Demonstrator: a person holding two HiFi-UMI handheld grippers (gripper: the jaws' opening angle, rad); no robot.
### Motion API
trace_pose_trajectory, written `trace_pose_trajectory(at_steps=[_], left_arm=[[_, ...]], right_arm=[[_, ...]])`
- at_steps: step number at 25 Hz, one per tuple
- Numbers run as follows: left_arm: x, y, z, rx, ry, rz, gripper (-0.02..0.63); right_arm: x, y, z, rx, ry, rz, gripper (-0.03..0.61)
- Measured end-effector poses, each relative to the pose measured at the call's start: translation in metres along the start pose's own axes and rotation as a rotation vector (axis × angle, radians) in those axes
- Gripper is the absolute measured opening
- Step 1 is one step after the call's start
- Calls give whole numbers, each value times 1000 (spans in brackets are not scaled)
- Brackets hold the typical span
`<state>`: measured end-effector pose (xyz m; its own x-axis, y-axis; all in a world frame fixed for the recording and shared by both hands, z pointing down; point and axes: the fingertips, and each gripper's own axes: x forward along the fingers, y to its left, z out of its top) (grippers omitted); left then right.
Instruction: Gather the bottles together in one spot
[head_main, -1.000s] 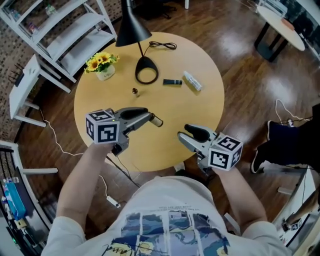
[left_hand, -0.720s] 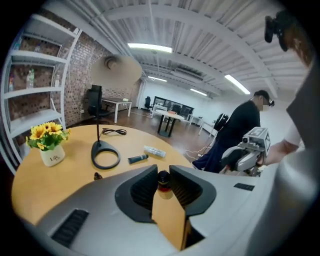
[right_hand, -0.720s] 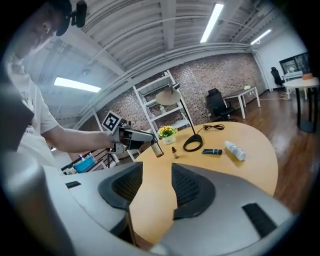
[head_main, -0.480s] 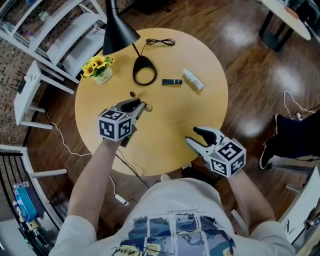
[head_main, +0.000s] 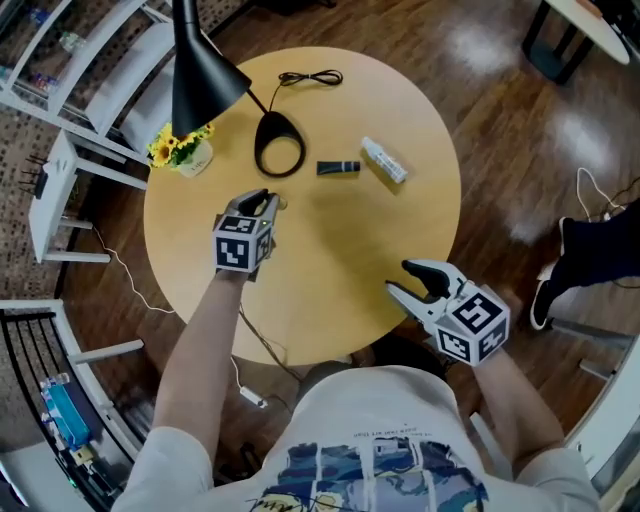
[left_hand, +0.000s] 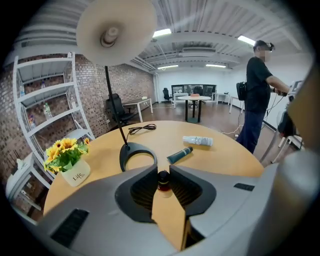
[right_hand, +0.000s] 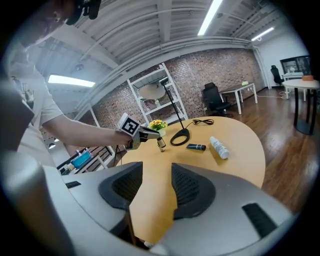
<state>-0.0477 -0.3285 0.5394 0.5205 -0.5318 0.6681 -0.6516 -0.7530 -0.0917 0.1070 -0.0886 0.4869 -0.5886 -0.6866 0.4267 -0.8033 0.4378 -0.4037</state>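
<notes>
**Item: small bottle** (left_hand: 163, 183), dark cap, pale body. Location: between the jaws of the left gripper (head_main: 266, 201), which are drawn in narrow and clamp it at their tips.

**Change noted:** a second ago this gripper held the bottle near the table's (head_main: 330, 260) centre, toward 6 o'clock. It has since carried it to about 9 o'clock of centre and lowered it, just short of the lamp base (head_main: 274, 128). Whether the bottle's foot already touches the wood cannot be told.

**Right gripper** (head_main: 398, 277): fingers wide, nothing between them, drawn back to the 4 o'clock edge.

**Remaining stock:** dark tube (head_main: 338, 168) at 1 o'clock and white bottle (head_main: 384, 161) at 2 o'clock, lying near each other.

**Bearing on task:** the held bottle now appears closer to the pair, but is still apart from them.
</notes>
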Motion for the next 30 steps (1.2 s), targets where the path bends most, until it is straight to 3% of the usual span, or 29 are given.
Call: trace_pose_trajectory(at_steps=[9,17,30], left_arm=[[44,17,-15,16,36,91,77],[58,25,-25,-26,45,109,77],[71,34,-41,-6,71,135,77]], right_arm=[[3,-32,0,12,32,-10,206],[13,-51,1,-24,99,-91,207],[25,-66,-7,-38,173,-133,215]])
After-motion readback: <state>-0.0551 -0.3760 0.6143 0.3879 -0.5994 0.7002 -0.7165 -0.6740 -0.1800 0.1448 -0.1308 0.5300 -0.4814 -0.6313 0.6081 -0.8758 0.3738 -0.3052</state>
